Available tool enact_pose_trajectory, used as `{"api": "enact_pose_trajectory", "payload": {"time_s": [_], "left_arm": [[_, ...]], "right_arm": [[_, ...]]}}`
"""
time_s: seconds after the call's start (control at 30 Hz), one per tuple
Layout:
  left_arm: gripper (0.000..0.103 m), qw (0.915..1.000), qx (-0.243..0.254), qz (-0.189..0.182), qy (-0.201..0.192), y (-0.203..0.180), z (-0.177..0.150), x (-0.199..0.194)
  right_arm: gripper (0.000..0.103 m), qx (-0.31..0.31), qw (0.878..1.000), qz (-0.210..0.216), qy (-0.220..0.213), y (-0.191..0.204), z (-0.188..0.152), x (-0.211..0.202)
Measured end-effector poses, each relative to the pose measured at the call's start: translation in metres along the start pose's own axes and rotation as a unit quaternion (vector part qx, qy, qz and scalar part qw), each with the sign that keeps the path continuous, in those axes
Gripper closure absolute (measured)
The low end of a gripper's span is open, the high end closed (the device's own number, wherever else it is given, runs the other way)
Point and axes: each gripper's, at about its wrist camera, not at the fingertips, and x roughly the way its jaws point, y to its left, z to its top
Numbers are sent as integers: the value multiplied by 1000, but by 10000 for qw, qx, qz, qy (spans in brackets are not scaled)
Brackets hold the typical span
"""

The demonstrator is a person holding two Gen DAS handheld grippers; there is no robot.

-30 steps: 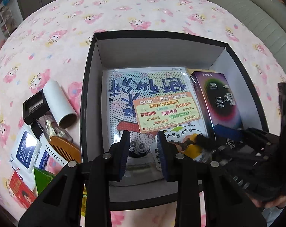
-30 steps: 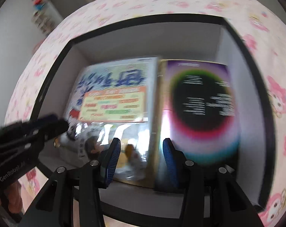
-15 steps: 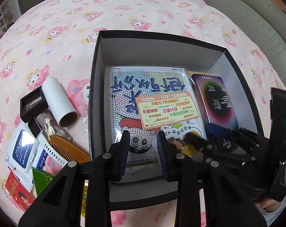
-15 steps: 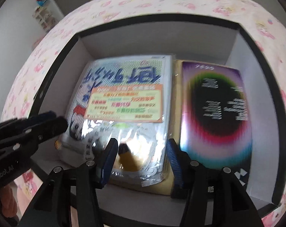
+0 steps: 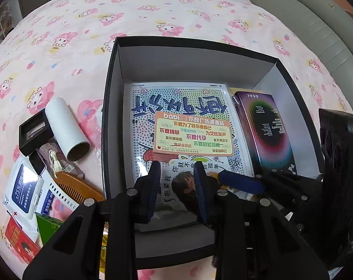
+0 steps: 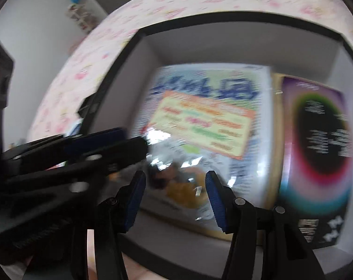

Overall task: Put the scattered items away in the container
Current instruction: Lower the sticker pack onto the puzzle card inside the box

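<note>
Inside box [image 5: 115, 107], sticker sheet [image 5: 176, 126] below both hand-held grippers, parted, empty.

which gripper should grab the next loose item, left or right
Left, probably. The leftover pile, including the white roll and wooden comb, lies left of the box, beside the open left gripper.

Both wrist views overlook the box [image 5: 120, 74] closely.

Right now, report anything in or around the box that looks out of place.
Inside the black box, the sticker sheet and the dark album box lie flat, side by side. What stands out is the clutter left of it: a paper roll, a wooden comb and wipe packs, overlapping on the bedspread.
</note>
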Motion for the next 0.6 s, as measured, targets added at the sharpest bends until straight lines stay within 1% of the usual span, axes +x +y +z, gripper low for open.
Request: {"api": "enact_pose_trajectory", "payload": {"time_s": [0.1,0.17,0.23,0.3,0.4,0.57,0.6], "left_arm": [[73,10000,56,-35,32,-2,4,3],[70,10000,65,-73,14,-4,10,5],[69,9997,81,-226,102,-8,17,10],[69,9990,98,-388,194,-12,24,15],[69,9984,227,-389,342,-21,25,26],[69,9959,655,-361,512,-41,19,37],[69,9951,744,-364,537,-45,17,39]], "right_arm": [[53,33,9987,-429,-281,-5,1,-12],[53,184,9960,-737,-479,-11,0,-22],[53,305,9918,-1059,-651,-20,3,-30],[53,364,9887,-1285,-679,-26,1,-35],[53,455,9840,-1544,-766,-33,-6,-48],[53,489,9738,-2047,-866,-51,-17,-65],[53,522,9735,-2050,-868,-54,-17,-65]]}}
